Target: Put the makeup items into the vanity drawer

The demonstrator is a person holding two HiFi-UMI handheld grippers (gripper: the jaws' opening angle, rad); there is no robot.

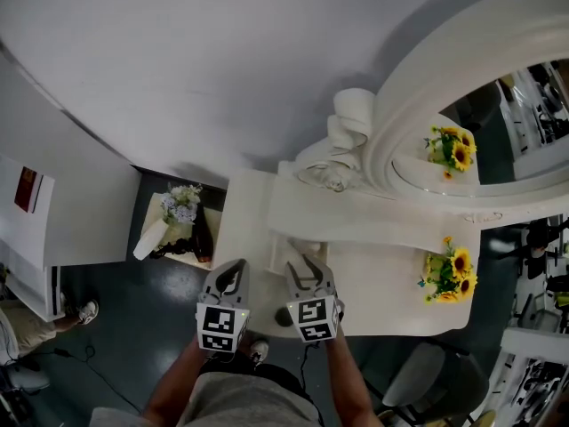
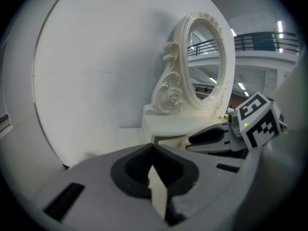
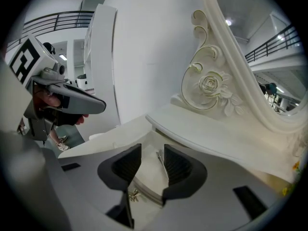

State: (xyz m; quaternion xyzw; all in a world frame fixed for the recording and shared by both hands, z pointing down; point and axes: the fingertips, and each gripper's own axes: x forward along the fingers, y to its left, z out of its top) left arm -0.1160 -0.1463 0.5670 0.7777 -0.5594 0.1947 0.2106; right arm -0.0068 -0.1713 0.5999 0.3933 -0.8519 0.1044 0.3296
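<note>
The white vanity has a small drawer pulled out at its front left, with a little metal bow handle on its front. A thin pale stick-like item lies inside the drawer. My right gripper hangs over the drawer with its jaws apart, and the pads touch nothing. In the head view the right gripper is spread above the drawer. My left gripper is just left of it, its pads meeting; a thin dark reddish sliver shows low between them, too small to name.
An oval carved mirror stands on the vanity's raised back shelf. Sunflowers sit at the tabletop's right. A low side table with flowers and a dark bottle stands to the left. A padded seat is at the lower right.
</note>
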